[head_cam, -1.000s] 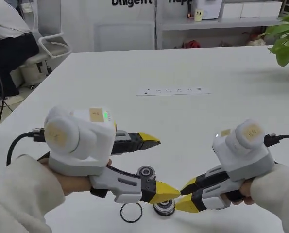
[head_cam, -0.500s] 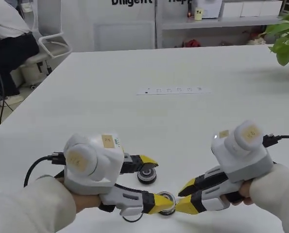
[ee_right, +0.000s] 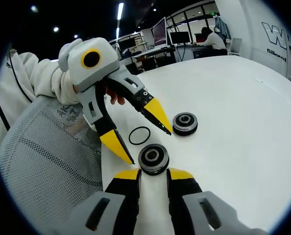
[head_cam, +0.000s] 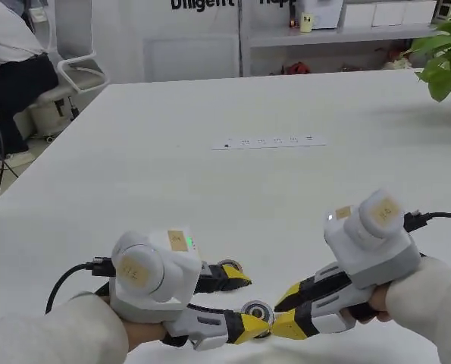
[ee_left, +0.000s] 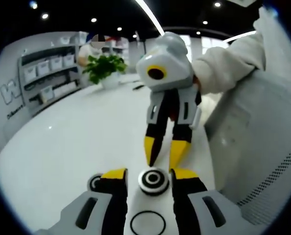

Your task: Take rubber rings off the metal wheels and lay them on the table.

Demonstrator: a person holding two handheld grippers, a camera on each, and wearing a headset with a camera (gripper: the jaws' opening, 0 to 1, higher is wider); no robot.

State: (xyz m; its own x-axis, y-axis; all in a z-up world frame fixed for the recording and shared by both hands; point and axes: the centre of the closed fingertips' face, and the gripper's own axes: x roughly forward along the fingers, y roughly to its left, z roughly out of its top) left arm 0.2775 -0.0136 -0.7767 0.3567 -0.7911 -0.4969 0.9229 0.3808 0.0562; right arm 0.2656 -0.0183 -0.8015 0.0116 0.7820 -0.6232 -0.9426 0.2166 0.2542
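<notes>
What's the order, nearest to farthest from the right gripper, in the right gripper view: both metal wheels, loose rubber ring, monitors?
1. Near wheel, right at the right gripper tips.
2. Loose rubber ring, just beyond, leftward.
3. Second wheel, beyond, rightward.
4. Monitors, on the far desks.

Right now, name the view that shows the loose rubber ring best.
The right gripper view: the loose rubber ring lies whole beside the left gripper. The left gripper view has it at the bottom edge; in the head view the left gripper hides it.
</notes>
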